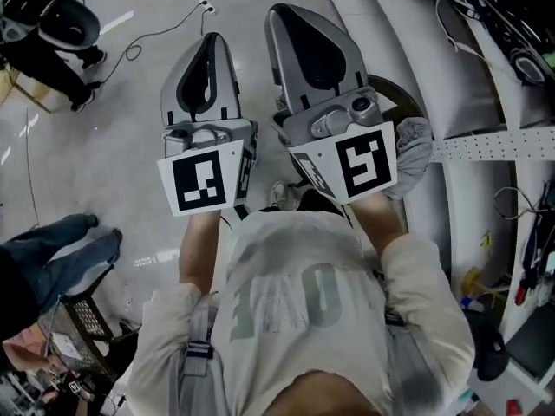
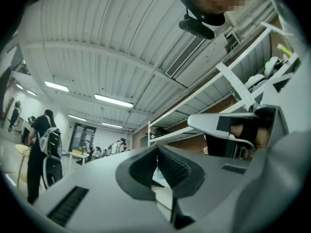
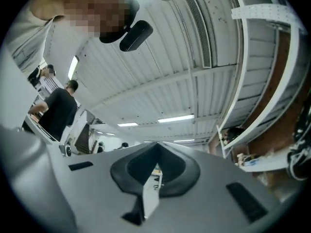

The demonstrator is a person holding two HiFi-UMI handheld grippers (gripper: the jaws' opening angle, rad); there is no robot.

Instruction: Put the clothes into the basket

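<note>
1. Nearest the head camera are the two grippers, held high in front of the person's chest. The left gripper [image 1: 212, 36] is at 11 o'clock of centre and the right gripper [image 1: 281, 9] at 12 o'clock.
2. Each gripper's own view shows its fingers pressed together at the tips, with nothing between them.
3. A grey garment [image 1: 414, 150] lies bunched at 3 o'clock of the right gripper, on a round dark-rimmed container [image 1: 401, 94]. The gripper covers most of both. I cannot tell whether this is the basket, or how much cloth sits inside it.
4. Beyond the garment, white shelving [image 1: 486, 146] curves past at 2 to 3 o'clock. The cables and tools on it are too small to name.
5. The pale floor [image 1: 113, 146] fills 9 to 11 o'clock, with a thin cable [image 1: 156, 37] trailing across it. Another person's legs in jeans [image 1: 65, 245] are cut off by the frame edge at 8 o'clock.
6. The person's pale T-shirt [image 1: 303, 302] takes up 6 o'clock and hides whatever is below it.
7. Both gripper views tilt upward to a ribbed ceiling [image 2: 97, 47] with strip lights [image 2: 114, 101], which the head view does not show.
8. The left gripper view catches the right gripper at 3 o'clock and a standing person with a backpack [image 2: 44, 144] at 9 o'clock.
9. The right gripper view shows a person in a black top [image 3: 58, 113] at 9 o'clock.
10. The garment appears in the head view alone.
</note>
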